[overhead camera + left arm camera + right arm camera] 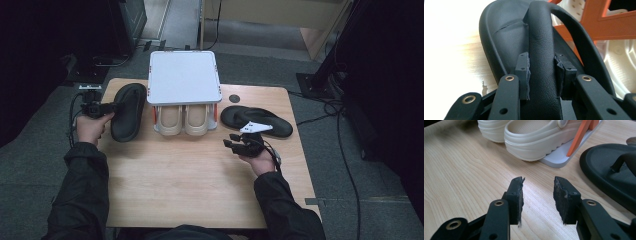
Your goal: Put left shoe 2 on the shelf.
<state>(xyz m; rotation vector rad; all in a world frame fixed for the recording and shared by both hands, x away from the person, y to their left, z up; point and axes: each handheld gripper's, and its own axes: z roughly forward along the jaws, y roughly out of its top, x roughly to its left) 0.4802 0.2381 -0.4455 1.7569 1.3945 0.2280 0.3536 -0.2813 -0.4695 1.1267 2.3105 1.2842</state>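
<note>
Two black sandals flank the shoe rack; my left gripper is clenched on the strap of the left sandal, pads pressing each side of it in the left gripper view, at the table's left edge beside the rack; my right gripper hangs released over bare wood, near the right sandal; cream clogs already fill the lower shelf; lifting looks underway; next, I'd carry this sandal onto the white top without snagging the orange posts.
</note>
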